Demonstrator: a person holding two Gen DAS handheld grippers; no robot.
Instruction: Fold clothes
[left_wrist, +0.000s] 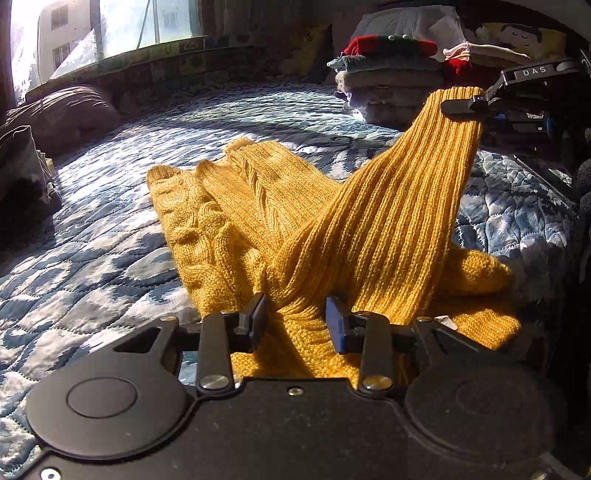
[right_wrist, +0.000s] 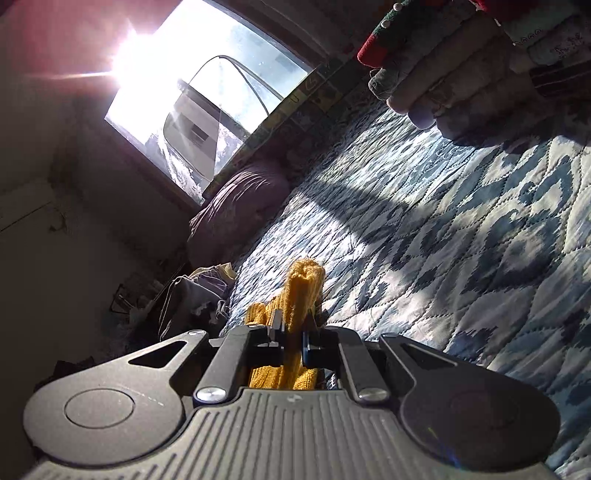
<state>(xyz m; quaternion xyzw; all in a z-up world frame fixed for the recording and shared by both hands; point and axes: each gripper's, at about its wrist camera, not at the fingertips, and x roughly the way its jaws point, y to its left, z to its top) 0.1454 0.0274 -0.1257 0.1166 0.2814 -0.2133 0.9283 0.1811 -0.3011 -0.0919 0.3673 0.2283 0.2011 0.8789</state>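
From the left wrist view, a mustard-yellow knitted sweater (left_wrist: 258, 221) lies on a quilted bedspread (left_wrist: 92, 240) patterned in blue and white, its stitching in curved lines; the body of the sweater shows thick cable braids, while the raised part is plain ribbing in long straight ridges. The left gripper (left_wrist: 295, 317) sits low at the near edge of the garment; its two black fingers stand somewhat apart with a bunched fold of ribbed knit drawn between them, though whether the pads truly press it cannot be told. The right gripper (left_wrist: 467, 105), black and angular with the letters DAS on it, is closed on the ribbed hem, lifted above the bed so that the fabric stretches up in a taut fan. Behind stands a stack of folded clothes (left_wrist: 388, 85), grey, lilac and red; a brown pillow (left_wrist: 62, 114) lies by the window (left_wrist: 110, 26).

From the right wrist view, tilted, the right gripper (right_wrist: 293, 334) has its narrow fingers pressed together on a thick yellow roll of the sweater (right_wrist: 301, 291), fuzzy at its end; the bedspread (right_wrist: 443, 240) runs beyond; the stack of folded clothes (right_wrist: 461, 62) shows at the upper right, the window (right_wrist: 207, 99) glares bright, and the pillow (right_wrist: 236, 206) sits below it.
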